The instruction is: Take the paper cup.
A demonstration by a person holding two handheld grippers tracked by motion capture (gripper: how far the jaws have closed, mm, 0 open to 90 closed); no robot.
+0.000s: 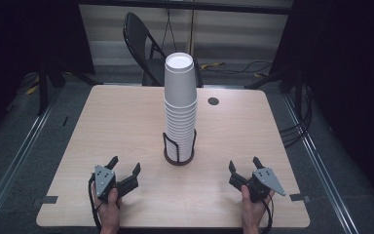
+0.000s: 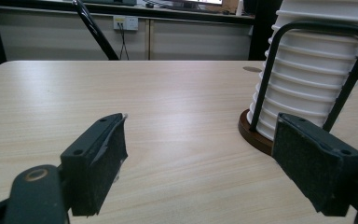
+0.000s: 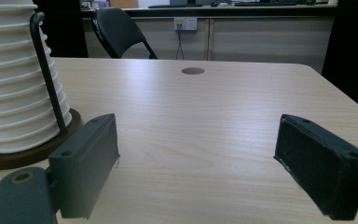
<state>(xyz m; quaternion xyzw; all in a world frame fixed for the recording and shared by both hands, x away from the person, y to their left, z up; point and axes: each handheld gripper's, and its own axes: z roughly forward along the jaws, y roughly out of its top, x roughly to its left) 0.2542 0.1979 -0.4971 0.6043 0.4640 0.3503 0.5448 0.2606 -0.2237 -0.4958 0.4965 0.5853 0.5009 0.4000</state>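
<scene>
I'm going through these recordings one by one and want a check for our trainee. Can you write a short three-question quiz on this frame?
1. True or false: the left gripper is shut on a cup from the stack of white cups.
2. Multiple choice: where does the stack stand? A) on the folding chair; B) in a black wire holder with a round brown base, at the middle of the table; C) between the right gripper fingers.
3. Fill in: the top cup's mouth faces ____.

Key: 1 false, both grippers are open and hold nothing. 2 B. 3 down, the cups are upside down.
</scene>
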